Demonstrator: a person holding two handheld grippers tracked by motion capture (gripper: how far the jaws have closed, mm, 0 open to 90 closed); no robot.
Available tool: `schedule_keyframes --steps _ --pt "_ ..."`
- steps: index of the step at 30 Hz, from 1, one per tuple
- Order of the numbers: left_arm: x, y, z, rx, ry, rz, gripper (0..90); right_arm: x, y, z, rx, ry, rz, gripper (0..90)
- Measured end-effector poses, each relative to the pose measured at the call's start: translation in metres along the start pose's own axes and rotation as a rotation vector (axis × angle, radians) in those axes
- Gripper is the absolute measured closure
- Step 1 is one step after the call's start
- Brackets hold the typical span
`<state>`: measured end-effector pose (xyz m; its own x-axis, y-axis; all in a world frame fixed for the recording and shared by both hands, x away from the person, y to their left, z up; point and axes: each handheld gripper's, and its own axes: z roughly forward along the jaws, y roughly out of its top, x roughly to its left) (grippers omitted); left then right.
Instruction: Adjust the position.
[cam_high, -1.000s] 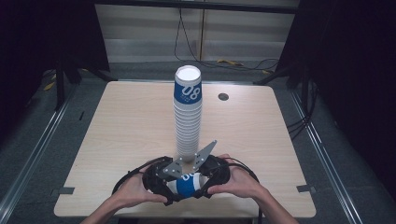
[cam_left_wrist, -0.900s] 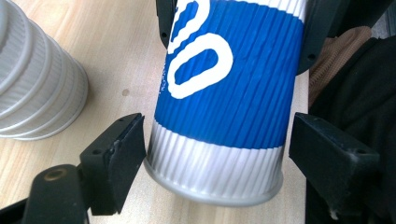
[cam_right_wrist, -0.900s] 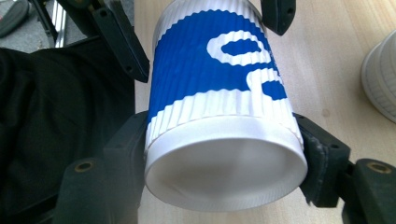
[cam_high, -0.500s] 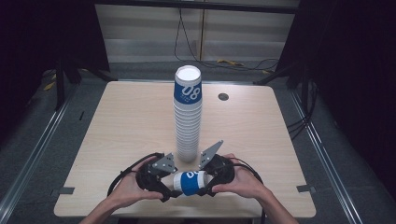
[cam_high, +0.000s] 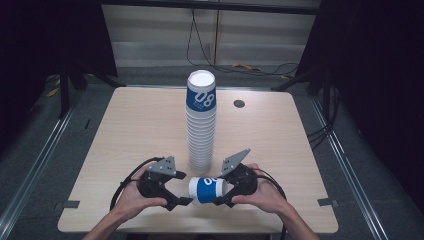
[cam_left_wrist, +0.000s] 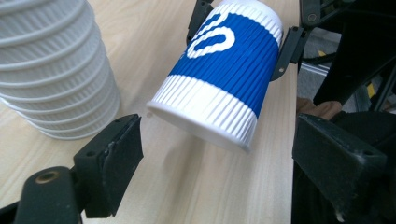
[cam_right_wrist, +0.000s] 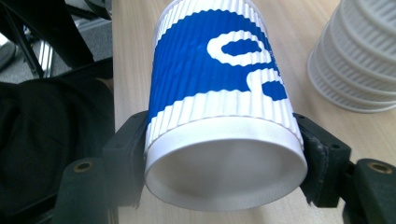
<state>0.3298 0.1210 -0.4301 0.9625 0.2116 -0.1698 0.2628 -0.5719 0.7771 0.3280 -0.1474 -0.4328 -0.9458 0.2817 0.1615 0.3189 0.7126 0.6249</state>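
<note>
Pale wood table (cam_high: 125, 135) under the high view, dark surroundings, grey floor beyond. Tall stack of ribbed paper cups (cam_high: 201, 122) stands upright at mid-table, top cup with a blue band; small dark disc (cam_high: 239, 103) near the far edge. Single blue-and-white cup (cam_high: 206, 190) lies on its side near the front edge, just in front of the stack's base, between the two grippers. Right gripper (cam_high: 224, 192): jaws clamped on the cup's base end, pads pressing both sides. Left gripper (cam_high: 184, 189): jaws spread wide, level with the cup's open rim, not touching it.
</note>
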Motion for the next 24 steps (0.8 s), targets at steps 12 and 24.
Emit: schedule_keyframes --steps 12,24 --pt "0.003 -0.004 -0.008 -0.097 0.001 -0.056 17.8 -0.006 -0.009 -0.012 -0.160 -0.006 0.051 29.5" --pt "0.005 -0.007 -0.008 -0.164 0.006 -0.070 17.7 -0.004 -0.015 -0.013 -0.305 -0.001 0.047 29.4"
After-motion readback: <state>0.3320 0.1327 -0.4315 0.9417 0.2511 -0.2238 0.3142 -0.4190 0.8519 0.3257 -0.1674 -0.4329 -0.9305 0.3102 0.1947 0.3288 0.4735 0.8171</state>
